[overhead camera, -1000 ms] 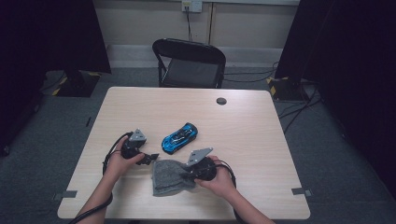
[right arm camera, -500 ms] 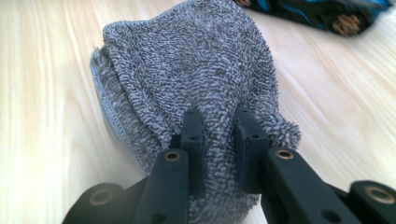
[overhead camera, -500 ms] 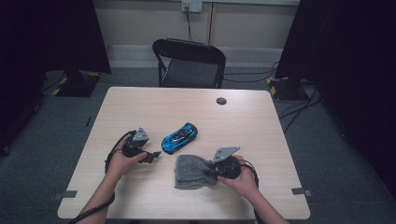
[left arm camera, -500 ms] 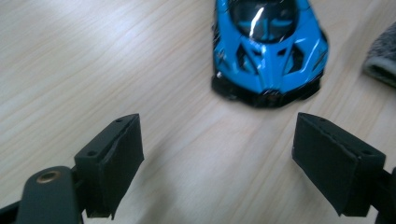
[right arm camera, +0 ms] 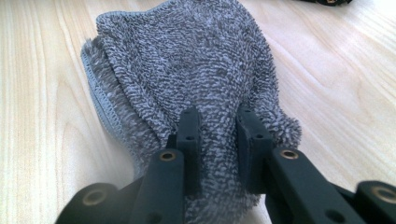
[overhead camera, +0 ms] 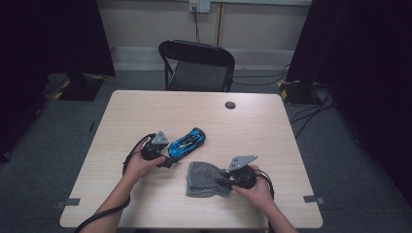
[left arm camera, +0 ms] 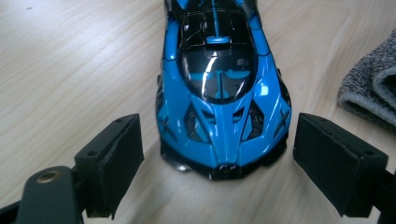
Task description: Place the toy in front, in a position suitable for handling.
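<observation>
A blue toy sports car [overhead camera: 187, 142] stands on the pale wooden table [overhead camera: 145, 111], its nose [left arm camera: 217, 79] pointing at my left gripper [overhead camera: 167, 156]. That gripper [left arm camera: 217, 163] is open, one jaw on each side of the nose. Its jaws have just been closing a little, and a gap remains on both sides. To the right lies a folded grey terry cloth [overhead camera: 204, 178]. My right gripper [overhead camera: 221, 180] is shut on the cloth's right edge. In the right gripper view the gripper [right arm camera: 218, 135] pinches a ridge of the cloth [right arm camera: 187, 60], though its jaws have just eased slightly.
A small black round disc [overhead camera: 230, 105] lies near the table's far edge. A black folding chair [overhead camera: 197, 68] stands behind the table. The cloth's corner [left arm camera: 373, 88] lies to the right of the car. Bare tabletop spreads left and far of the car.
The right gripper has dragged the grey cloth to the right, away from the left hand. The left gripper has moved up to the car's nose.
</observation>
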Action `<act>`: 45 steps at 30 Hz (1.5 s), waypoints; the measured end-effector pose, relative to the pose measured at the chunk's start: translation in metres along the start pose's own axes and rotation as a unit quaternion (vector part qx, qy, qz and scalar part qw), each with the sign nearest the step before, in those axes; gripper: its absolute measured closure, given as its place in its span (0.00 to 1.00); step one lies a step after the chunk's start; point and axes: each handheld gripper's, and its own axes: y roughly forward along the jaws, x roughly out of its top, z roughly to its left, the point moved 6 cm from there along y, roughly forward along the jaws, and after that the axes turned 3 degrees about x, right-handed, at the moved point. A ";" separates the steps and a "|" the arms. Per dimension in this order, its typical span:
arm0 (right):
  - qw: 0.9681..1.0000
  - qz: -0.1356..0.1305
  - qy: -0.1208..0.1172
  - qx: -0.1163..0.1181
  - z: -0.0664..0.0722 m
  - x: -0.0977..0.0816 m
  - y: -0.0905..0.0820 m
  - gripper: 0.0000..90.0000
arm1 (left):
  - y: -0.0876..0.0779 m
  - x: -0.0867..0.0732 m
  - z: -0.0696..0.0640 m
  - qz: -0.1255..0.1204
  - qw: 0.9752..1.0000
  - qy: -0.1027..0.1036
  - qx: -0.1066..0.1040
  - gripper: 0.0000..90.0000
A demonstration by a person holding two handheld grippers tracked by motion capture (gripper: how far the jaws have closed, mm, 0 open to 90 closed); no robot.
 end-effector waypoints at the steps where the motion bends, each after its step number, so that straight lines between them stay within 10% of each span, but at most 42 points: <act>1: 1.000 -0.001 0.000 -0.001 0.000 0.000 0.000 0.80 | 0.002 0.000 -0.001 0.000 1.000 -0.004 -0.003 0.18; 13: 1.000 -0.009 0.011 -0.009 0.001 -0.003 -0.001 0.67 | 0.017 0.005 0.000 0.009 1.000 -0.020 0.002 0.16; 25: 0.999 -0.023 -0.024 -0.016 0.004 0.007 -0.011 0.32 | 0.017 0.008 -0.002 0.000 1.000 -0.016 -0.002 0.29; 28: 0.999 0.007 -0.038 -0.013 0.005 0.001 -0.001 0.30 | 0.017 0.008 -0.002 -0.002 1.000 -0.016 -0.001 0.29; 32: 1.000 0.008 -0.029 -0.006 0.005 -0.002 0.005 0.33 | 0.016 0.007 -0.002 -0.002 1.000 -0.017 -0.002 0.29; 38: 1.000 0.012 -0.003 -0.018 0.004 -0.001 0.003 0.77 | 0.016 0.007 -0.002 -0.001 1.000 -0.016 -0.003 0.29; 45: 0.999 0.010 0.016 -0.030 0.005 0.004 0.002 0.81 | 0.016 0.007 -0.002 -0.002 1.000 -0.016 -0.002 0.29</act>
